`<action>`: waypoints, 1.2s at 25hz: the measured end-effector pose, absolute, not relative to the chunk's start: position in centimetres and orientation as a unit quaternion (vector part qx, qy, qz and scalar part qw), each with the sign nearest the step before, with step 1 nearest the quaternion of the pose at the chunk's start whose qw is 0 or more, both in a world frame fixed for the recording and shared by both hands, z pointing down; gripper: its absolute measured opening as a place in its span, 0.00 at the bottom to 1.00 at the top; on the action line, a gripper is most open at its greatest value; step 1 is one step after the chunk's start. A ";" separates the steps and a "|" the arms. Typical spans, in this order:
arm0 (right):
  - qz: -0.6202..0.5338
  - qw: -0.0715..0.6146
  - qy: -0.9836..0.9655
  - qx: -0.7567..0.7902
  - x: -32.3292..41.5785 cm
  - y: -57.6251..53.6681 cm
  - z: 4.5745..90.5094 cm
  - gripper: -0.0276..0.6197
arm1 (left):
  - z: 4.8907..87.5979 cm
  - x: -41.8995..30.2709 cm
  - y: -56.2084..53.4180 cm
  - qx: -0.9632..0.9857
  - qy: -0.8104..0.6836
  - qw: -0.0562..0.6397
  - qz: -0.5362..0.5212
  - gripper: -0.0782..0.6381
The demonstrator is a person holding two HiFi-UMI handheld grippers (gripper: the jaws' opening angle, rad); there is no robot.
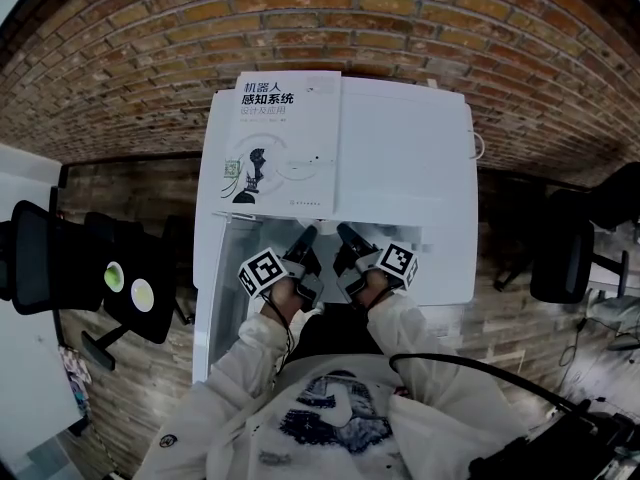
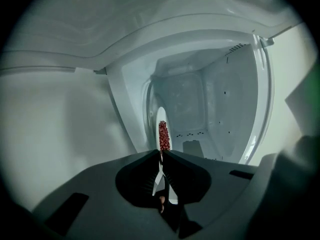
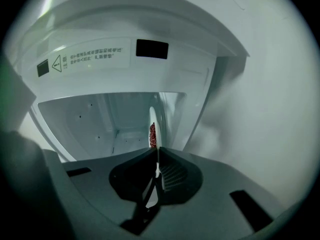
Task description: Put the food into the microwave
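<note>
On the left, the microwave's door (image 1: 203, 308) stood swung open, as far as the head view showed. The left gripper (image 1: 308, 238) was held at the mouth of the microwave (image 1: 420, 168), on whose top lay a book (image 1: 280, 143). In the left gripper view, its jaws were pressed together on the thin white rim of a plate (image 2: 161, 115), seen edge-on, with a heap of red food (image 2: 163, 135) on it. Just beyond lay the bare white cavity (image 2: 200, 109).

On the right, the right gripper (image 1: 348, 236) sat just beside the left one, pointing the same way. Its own view showed its jaws likewise pinching the plate's rim (image 3: 152, 115), the red food (image 3: 152, 135) just past them. The cavity (image 3: 110, 119) opened ahead and to the left, under a warning label (image 3: 85, 58) on the frame.

So the plate was carried between both grippers, at the threshold of the opening and not yet set on the cavity floor. The step in hand seemed to be the carry-in. The next move would call for both grippers to go forward together, keeping the plate level so the food did not slide. They would need to clear the frame on both sides, lower the plate onto the floor, and only then let go. An uneven push could tip the plate, since each grip holds only a narrow bite of rim.
</note>
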State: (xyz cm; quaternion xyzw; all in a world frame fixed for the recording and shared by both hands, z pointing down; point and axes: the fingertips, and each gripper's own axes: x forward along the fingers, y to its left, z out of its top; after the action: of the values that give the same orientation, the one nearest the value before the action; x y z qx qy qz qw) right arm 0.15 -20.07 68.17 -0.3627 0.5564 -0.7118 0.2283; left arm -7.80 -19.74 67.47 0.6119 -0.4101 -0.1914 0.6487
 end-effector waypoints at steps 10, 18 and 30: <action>-0.710 0.253 0.538 -0.377 0.1 -21.7 68.3 0.08 | 67.6 -8.0 -21.6 0.611 -0.417 0.645 -0.192 0.15; -0.702 0.271 0.538 -0.381 -0.3 -22.9 67.9 0.08 | 67.3 -8.4 -23.0 0.607 -0.422 0.642 -0.202 0.15; -0.692 0.264 0.548 -0.390 -0.2 -23.0 67.6 0.08 | 67.1 -8.2 -23.0 0.621 -0.429 0.631 -0.180 0.15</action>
State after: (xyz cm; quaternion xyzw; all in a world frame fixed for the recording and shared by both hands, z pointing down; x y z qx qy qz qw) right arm -0.19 -23.03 67.59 -0.3897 0.5479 -0.6917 0.2637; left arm -8.21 -23.04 67.13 0.6208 -0.4290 -0.1801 0.6310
